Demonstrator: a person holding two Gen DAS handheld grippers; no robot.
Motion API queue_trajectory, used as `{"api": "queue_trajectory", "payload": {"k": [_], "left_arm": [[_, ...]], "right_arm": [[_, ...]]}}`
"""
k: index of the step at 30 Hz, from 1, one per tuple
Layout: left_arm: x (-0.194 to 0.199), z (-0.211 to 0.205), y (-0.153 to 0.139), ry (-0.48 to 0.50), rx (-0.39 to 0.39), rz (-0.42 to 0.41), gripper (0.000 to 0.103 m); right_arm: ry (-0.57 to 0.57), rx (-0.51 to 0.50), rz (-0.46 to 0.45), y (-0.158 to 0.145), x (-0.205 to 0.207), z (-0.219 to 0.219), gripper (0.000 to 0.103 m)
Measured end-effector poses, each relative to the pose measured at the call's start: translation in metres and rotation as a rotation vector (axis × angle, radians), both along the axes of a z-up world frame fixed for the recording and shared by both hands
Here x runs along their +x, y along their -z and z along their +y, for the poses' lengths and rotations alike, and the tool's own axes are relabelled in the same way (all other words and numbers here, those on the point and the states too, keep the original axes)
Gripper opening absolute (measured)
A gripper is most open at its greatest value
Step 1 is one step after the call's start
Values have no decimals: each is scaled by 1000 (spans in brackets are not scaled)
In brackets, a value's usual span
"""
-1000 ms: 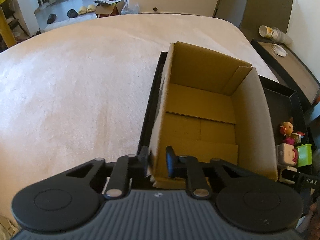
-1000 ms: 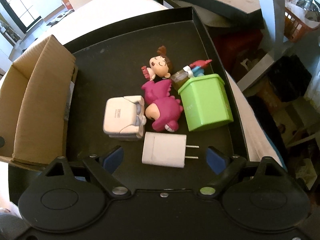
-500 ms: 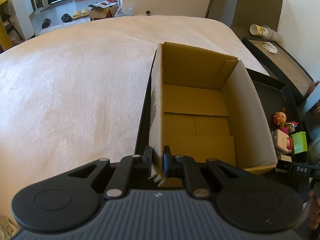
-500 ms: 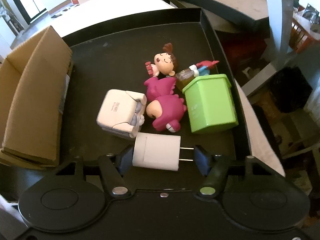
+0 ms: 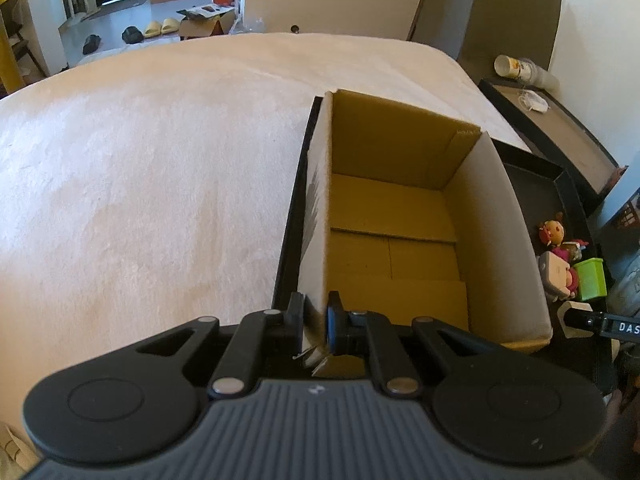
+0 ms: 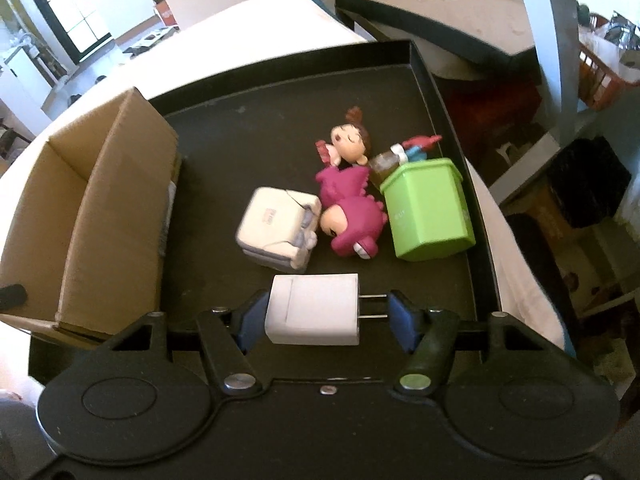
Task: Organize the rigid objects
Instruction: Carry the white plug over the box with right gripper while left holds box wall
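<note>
Right tool (image 6: pixel 324 314) grips a white wall charger (image 6: pixel 314 309), one blue pad against its flat end and the other against the tips of its two metal prongs. This charger is a plain rounded block, held near the near edge of a black tray (image 6: pixel 440 92). Left tool (image 5: pixel 316 322) is clamped on the near corner of the left wall of an open cardboard box (image 5: pixel 400 240), one finger outside and one inside. That box stands at the tray's left edge, its flaps lying flat on its bottom. Toward the tray's right edge, just beyond the charger, lie a white folding adapter (image 6: pixel 276 232), a pink dinosaur figure (image 6: pixel 352 216), a brown-haired doll figure (image 6: pixel 350 142) and a green bin (image 6: pixel 426 208). Under the tray spreads a cream bed (image 5: pixel 160 168); slippers (image 5: pixel 160 26) sit on the floor beyond.
</note>
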State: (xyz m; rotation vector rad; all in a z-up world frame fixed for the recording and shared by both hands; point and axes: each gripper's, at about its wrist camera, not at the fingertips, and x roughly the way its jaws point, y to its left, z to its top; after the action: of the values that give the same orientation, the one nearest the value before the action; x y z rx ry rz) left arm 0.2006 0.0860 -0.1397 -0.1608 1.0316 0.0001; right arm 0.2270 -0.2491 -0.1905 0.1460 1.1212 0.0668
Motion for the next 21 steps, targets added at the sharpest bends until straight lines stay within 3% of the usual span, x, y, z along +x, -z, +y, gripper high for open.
{"api": "queue_trajectory", "payload": {"k": [21], "left_arm": [[-6, 1, 4, 21, -21, 5, 10]], "right_arm": [[-140, -9, -111, -70, 12, 45, 62]]}}
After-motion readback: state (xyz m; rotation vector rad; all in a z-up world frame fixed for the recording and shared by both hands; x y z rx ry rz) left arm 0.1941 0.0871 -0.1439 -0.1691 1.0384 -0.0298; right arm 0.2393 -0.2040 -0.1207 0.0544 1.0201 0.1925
